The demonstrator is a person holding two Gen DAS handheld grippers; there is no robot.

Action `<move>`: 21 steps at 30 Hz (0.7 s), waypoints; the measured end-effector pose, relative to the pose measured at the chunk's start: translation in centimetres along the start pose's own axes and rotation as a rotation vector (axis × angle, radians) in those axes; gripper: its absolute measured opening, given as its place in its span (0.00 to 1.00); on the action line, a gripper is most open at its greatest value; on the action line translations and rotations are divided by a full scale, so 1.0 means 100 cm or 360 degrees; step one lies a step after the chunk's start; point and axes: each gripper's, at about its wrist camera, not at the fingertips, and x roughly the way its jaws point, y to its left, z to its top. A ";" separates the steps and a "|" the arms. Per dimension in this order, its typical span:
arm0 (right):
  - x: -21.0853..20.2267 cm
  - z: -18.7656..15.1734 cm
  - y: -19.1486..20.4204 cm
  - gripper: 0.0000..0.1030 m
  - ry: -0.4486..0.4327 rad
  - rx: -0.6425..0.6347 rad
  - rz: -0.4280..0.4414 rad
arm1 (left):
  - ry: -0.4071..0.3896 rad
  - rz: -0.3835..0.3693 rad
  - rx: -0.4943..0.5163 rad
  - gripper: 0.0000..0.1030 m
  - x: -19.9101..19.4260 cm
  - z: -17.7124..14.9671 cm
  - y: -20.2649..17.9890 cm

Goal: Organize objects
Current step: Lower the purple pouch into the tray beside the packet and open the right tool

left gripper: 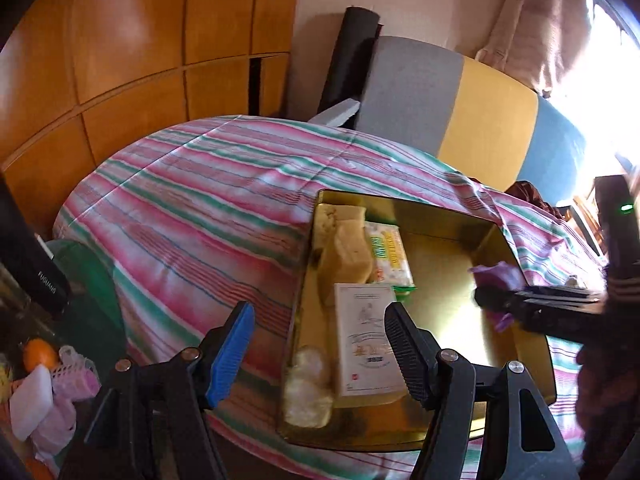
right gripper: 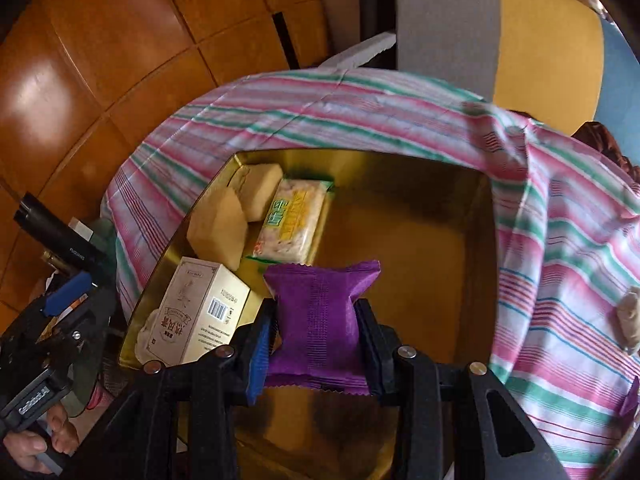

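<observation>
A gold tin tray (left gripper: pixel 448 248) (right gripper: pixel 400 240) sits on a striped cloth. Along its left side lie beige wrapped cakes (left gripper: pixel 348 256) (right gripper: pixel 218 232), a green-edged snack packet (left gripper: pixel 390 256) (right gripper: pixel 290 222), a white box (left gripper: pixel 368 336) (right gripper: pixel 200 312) and a clear-wrapped white pastry (left gripper: pixel 308 384). My right gripper (right gripper: pixel 316 328) (left gripper: pixel 496 304) is shut on a purple snack packet (right gripper: pixel 320 312) (left gripper: pixel 498 276) and holds it above the tray's middle. My left gripper (left gripper: pixel 320 352) is open and empty over the tray's near left edge; it also shows in the right wrist view (right gripper: pixel 64 292).
The striped cloth (left gripper: pixel 192 208) (right gripper: pixel 560 260) covers a round table. A loose beige wrapped item (right gripper: pixel 628 316) lies on the cloth right of the tray. A green bin (left gripper: pixel 88 280) and bagged items (left gripper: pixel 52 392) sit at lower left. Wooden cabinets (left gripper: pixel 140 60) and a chair (left gripper: pixel 452 92) stand behind.
</observation>
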 end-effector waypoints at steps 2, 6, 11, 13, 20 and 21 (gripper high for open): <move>0.021 0.002 0.005 0.38 0.0062 0.0050 0.0006 | 0.0011 0.0010 -0.0020 0.66 0.002 -0.002 0.007; 0.046 0.009 0.008 0.40 0.0114 0.0153 0.0109 | 0.0032 0.0020 -0.0040 0.66 0.004 -0.006 0.016; 0.044 0.012 0.016 0.44 0.0081 0.0138 0.0203 | 0.0047 0.0023 -0.0058 0.66 0.007 -0.009 0.021; 0.036 0.010 0.016 0.44 0.0055 0.0120 0.0190 | 0.0045 0.0031 -0.0050 0.66 0.008 -0.009 0.020; 0.003 -0.003 0.013 0.44 -0.0079 0.0054 0.0060 | 0.0024 0.0028 -0.0021 0.67 0.002 -0.010 0.013; -0.002 -0.007 0.012 0.44 -0.0097 0.0045 0.0036 | 0.0015 0.0030 -0.0007 0.67 0.001 -0.010 0.011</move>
